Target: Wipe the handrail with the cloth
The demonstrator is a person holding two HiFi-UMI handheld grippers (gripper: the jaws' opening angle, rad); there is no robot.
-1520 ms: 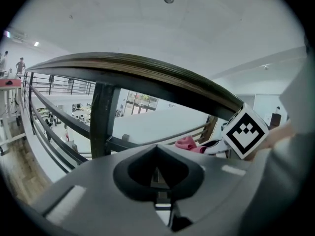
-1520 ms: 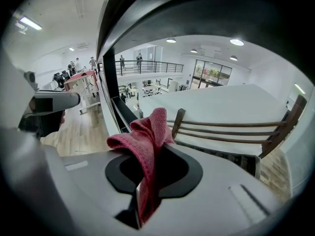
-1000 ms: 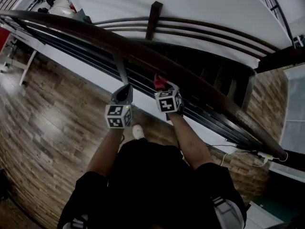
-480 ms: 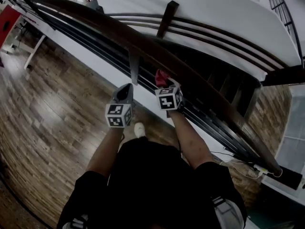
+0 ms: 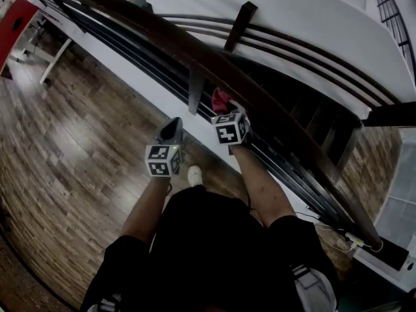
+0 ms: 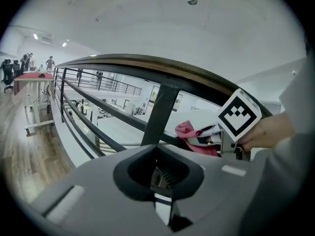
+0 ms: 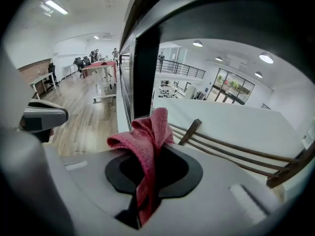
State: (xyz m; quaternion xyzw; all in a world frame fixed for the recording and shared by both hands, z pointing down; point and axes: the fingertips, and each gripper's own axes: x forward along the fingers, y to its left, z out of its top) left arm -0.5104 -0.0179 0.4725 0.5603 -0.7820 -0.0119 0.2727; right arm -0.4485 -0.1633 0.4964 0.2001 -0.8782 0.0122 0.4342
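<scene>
**While Clamped on Cloth, Up at the Rail**

Since soft and limp, likely bunches rather than slides. Grips the red cloth (image 7: pixel 147 136) at its fold in the right gripper (image 7: pixel 141 203), jaws tight on it, free end up just beside the dark handrail (image 5: pixel 156 26). Better pinched there, loose wad pressed flat to the wood. Holds the left gripper (image 6: pixel 162 200) lower, jaws together, empty.

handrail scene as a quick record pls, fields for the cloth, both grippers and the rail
cloth: pink-red, bunched, pinched in the right gripper
right gripper: shut on the cloth, raised at the handrail beside a dark post
left gripper: jaws together, nothing between them, held back from the rail
handrail: dark wood, runs diagonally across the head view
cloth-rail contact: cannot tell
floor: wood planks
</scene>
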